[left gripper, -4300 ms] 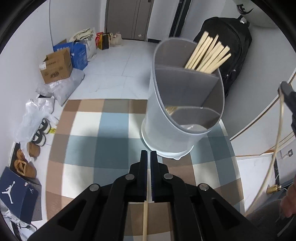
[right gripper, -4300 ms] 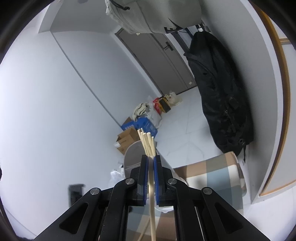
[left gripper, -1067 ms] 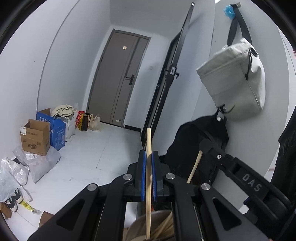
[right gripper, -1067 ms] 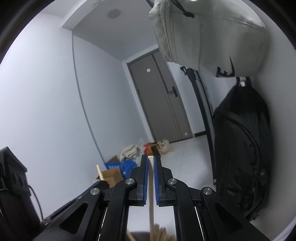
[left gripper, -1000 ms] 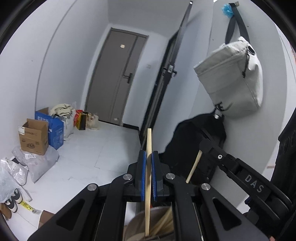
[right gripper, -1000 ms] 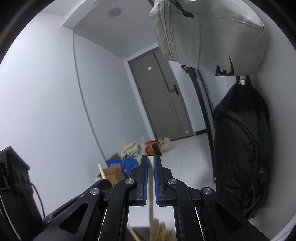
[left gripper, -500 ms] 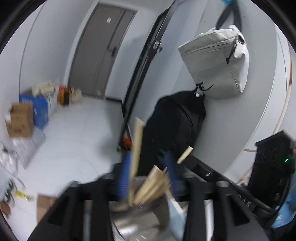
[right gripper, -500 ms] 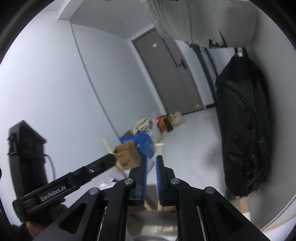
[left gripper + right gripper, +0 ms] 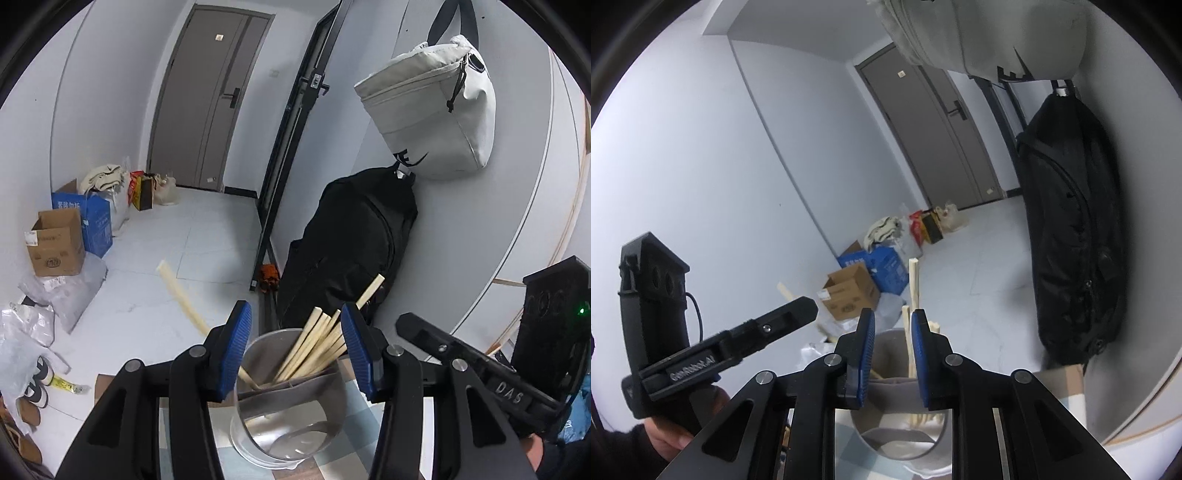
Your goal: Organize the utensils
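A grey divided utensil holder [image 9: 288, 402] stands on the checked cloth, with several wooden chopsticks [image 9: 321, 347] upright in its far compartment. One chopstick [image 9: 184, 295] leans out to the left behind my left finger. My left gripper [image 9: 293, 345] is open, its blue pads on either side of the holder's rim. In the right wrist view the holder [image 9: 897, 406] lies below my right gripper [image 9: 893, 350], which is open; a chopstick [image 9: 913, 291] stands free between its pads, its lower end in the holder.
A black backpack [image 9: 351, 243] and a grey bag [image 9: 432, 110] hang on the wall behind the holder. Cardboard boxes [image 9: 55, 243], bags and shoes lie on the white floor at left. The left gripper's body [image 9: 701, 354] shows in the right wrist view.
Both grippers have opened and let go of their chopsticks, which now rest in the holder. Both cameras have tilted down towards the holder.
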Action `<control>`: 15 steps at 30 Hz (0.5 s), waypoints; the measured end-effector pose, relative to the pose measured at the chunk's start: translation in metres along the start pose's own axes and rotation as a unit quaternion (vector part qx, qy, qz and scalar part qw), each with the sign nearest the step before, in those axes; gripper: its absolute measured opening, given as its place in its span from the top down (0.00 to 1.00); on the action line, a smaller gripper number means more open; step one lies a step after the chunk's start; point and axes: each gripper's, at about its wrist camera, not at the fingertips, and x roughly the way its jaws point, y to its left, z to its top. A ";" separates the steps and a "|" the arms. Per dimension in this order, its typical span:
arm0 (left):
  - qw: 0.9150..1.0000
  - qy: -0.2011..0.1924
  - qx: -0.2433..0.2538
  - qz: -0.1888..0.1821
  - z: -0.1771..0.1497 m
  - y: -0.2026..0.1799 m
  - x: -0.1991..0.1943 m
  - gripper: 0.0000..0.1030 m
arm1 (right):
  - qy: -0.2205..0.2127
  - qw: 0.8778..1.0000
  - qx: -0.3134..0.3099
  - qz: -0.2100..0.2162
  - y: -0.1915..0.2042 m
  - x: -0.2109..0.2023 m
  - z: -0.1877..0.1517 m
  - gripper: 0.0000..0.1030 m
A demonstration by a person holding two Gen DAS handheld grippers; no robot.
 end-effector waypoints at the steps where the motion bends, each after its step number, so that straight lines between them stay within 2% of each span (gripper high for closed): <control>1: 1.000 0.003 -0.002 0.000 0.000 0.002 0.000 0.57 | -0.001 1.000 -0.001 -0.001 0.000 -0.001 0.002 0.79; 6: 1.000 -0.002 0.002 0.013 -0.002 0.012 -0.004 0.57 | 0.003 1.000 -0.004 -0.009 -0.004 0.002 0.001 0.79; 15: 0.999 -0.019 -0.023 0.033 -0.001 0.032 -0.021 0.57 | -0.001 1.000 0.009 -0.012 -0.013 0.000 -0.008 0.79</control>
